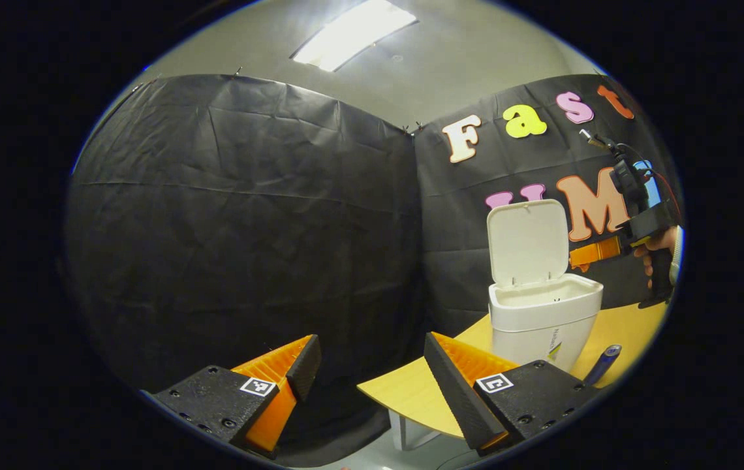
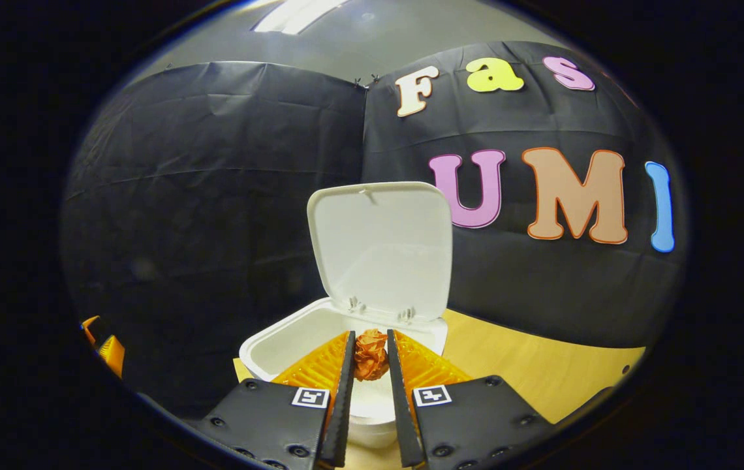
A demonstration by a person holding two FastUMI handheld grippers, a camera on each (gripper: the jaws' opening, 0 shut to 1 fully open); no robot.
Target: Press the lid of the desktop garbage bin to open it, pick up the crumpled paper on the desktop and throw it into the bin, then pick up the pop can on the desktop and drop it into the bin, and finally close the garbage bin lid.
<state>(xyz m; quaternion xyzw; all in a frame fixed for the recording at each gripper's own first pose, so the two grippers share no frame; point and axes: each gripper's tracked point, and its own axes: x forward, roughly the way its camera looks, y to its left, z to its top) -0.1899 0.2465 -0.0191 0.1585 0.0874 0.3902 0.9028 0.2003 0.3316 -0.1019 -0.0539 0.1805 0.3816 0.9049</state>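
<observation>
- Right gripper [image 2: 371, 356], nearest in the right gripper view: both fingers clamped on the crumpled paper [image 2: 371, 354], which sits pinched between the tips.
- The paper hangs over the open mouth of the bin [image 2: 280, 349], just in front of the hinges. Judgement: the step in hand is the drop of the paper.
- To do it well: spread the fingers only while the ball is plainly inside the rim line. It looks so now, near the back of the opening. A short move toward the middle of the mouth would give more margin.
- Open fully and cleanly; a crumpled ball may cling to one ridged finger, so a half-opening risks carrying it back out.
- Lid [image 2: 382, 245] stands upright just behind the paper. Keep the fingertips off it, or it could tip shut on the gripper.
- Left gripper [image 1: 372, 365], nearest in the left gripper view: fingers wide apart, holding nothing, held off the near edge of the table [image 1: 411, 391].
- Past it, the pop can [image 1: 602, 364] lies on the table just beside the bin's base; judgement: next item to fetch.
- Farther in the same view, the bin [image 1: 542, 320] with its lid [image 1: 527, 241] up, and the right gripper [image 1: 590, 252] in a hand [image 1: 656, 245] above the rim; the lid hides its tips.
</observation>
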